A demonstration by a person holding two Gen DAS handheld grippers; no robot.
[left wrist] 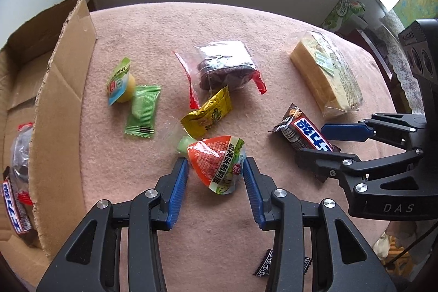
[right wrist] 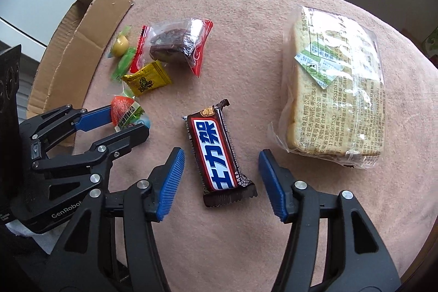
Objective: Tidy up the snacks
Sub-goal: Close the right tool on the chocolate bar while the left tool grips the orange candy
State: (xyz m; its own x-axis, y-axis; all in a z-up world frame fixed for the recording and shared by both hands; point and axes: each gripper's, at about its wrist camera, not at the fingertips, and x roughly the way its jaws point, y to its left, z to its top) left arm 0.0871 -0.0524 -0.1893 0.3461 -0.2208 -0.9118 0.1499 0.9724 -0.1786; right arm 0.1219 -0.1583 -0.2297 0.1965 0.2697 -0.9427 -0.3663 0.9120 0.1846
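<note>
A: Landmark = cardboard box [left wrist: 63, 89], open, at the bench's [left wrist: 191, 23] left edge; a few wrapped snacks already lie inside. Just right of its flap: jelly cup [left wrist: 120, 85], green candy [left wrist: 142, 111], yellow packet [left wrist: 208, 114].

B: Left gripper [left wrist: 216, 174]?

A: Jaws apart, straddling the orange pouch [left wrist: 219, 163], further right of the box. Pads look just clear of the film or barely brushing it, no squeeze visible. Pouch is light, soft and crinkly; I'd pinch across the fat middle, since the film will likely slide.

B: Right side?

A: Right gripper [right wrist: 221, 177] is apart too, chocolate bar [right wrist: 216, 152] between the pads, untouched. Bar is stiffer, wrapper slick; take it across the short width. Bread bag [right wrist: 334, 84] sits farthest from the box, bulky and squashy.

B: Room?

A: Bare bench between bar and bread. The box's tall flap is the thing to lift over, and the two grippers are close.
</note>
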